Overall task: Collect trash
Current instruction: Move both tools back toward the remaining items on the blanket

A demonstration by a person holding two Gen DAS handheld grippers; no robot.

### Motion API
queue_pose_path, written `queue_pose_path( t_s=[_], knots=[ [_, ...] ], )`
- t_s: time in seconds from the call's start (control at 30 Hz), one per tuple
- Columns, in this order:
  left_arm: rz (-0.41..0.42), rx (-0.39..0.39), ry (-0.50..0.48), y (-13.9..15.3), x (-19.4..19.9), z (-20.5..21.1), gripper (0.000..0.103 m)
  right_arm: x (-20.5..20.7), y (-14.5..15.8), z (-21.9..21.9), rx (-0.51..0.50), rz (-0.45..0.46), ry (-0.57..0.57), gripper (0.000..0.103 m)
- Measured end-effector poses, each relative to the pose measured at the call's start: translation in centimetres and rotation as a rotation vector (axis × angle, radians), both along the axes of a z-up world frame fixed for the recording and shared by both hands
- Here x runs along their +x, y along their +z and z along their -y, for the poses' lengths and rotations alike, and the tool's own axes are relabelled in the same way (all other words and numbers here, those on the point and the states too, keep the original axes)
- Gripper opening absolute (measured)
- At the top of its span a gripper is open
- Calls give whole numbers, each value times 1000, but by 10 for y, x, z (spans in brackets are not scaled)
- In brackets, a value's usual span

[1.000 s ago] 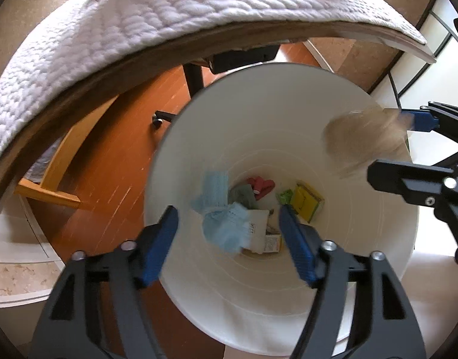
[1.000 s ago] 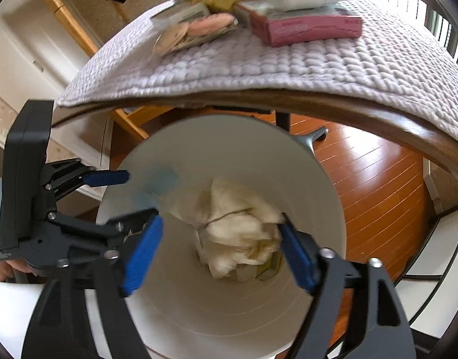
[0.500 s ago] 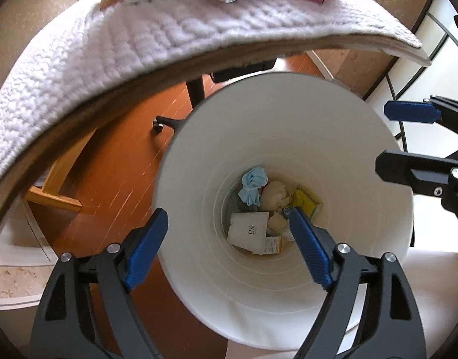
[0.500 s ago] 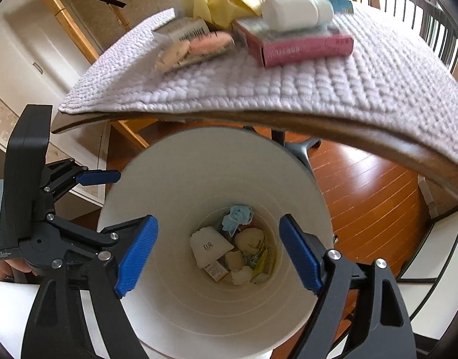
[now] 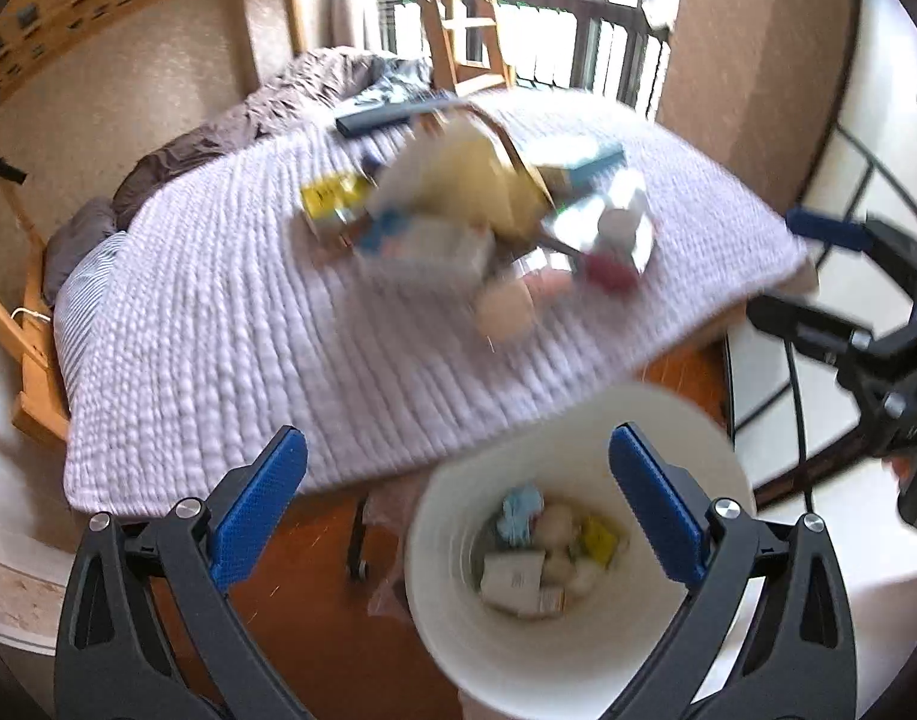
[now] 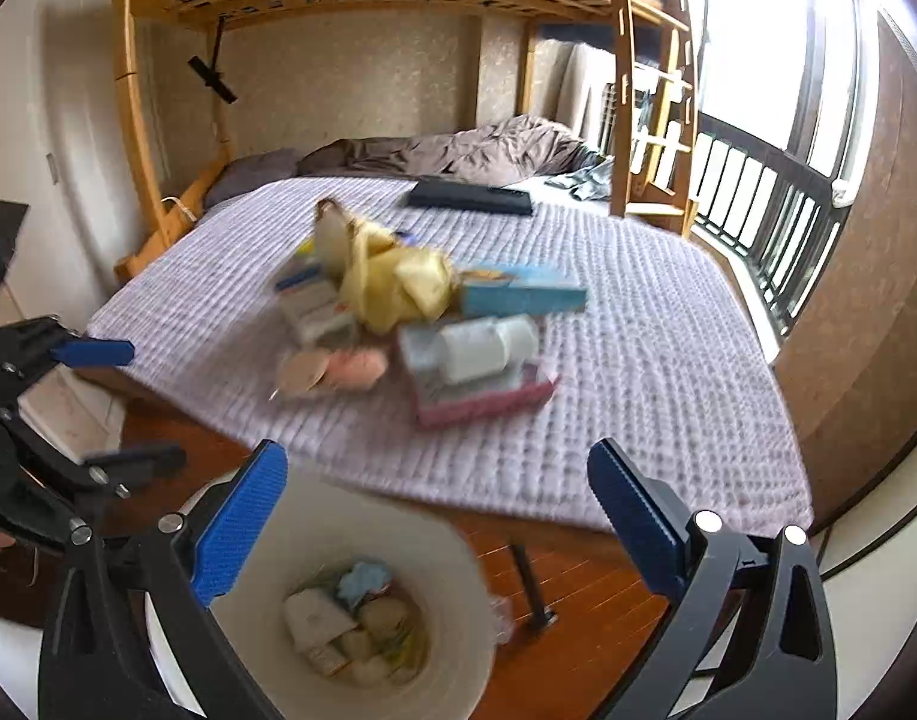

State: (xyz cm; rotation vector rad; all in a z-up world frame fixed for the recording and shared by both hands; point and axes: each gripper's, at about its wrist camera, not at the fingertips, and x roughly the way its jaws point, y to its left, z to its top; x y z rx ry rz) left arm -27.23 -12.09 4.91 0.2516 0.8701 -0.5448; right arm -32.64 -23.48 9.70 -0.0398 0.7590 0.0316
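Left gripper [image 5: 458, 507] and right gripper [image 6: 437, 531]: jaws opening wide, nothing held between pads. White bin [image 5: 584, 648] seen below both, trash [image 5: 545, 561] at bottom. More items [image 6: 422, 324] piled on quilted bed [image 6: 638, 372] beyond.

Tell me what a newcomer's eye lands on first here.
The pile of litter, yellow wrapper, boxes and a white roll, heaped mid-bed on the lilac quilt. Below it, the white bin on the wooden floor, already holding scraps, framed by the empty blue-padded left claw.
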Motion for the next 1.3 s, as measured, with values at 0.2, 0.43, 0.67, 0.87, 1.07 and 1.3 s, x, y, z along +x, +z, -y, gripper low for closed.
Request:
queue_pose_path(
  t_s=[0.2,0.43,0.67,0.87,1.07,1.3],
  knots=[
    [16,-44,35,11,27,0,102,24,3,13,75,8,-12,99],
    [-11,-43,18,2,60,7,102,52,-5,20,63,-17,21,99],
    [-75,-60,28,-9,86,10,102,73,-18,33,84,-51,39,99],
    [-85,-45,-21,-18,100,22,102,81,-26,37,109,-67,60,99],
    [-97,-45,-49,-25,113,29,102,89,-32,38,98,-76,90,99],
    [-108,-49,-78,-29,126,37,101,99,-36,37,87,-80,123,90]
  ],
)
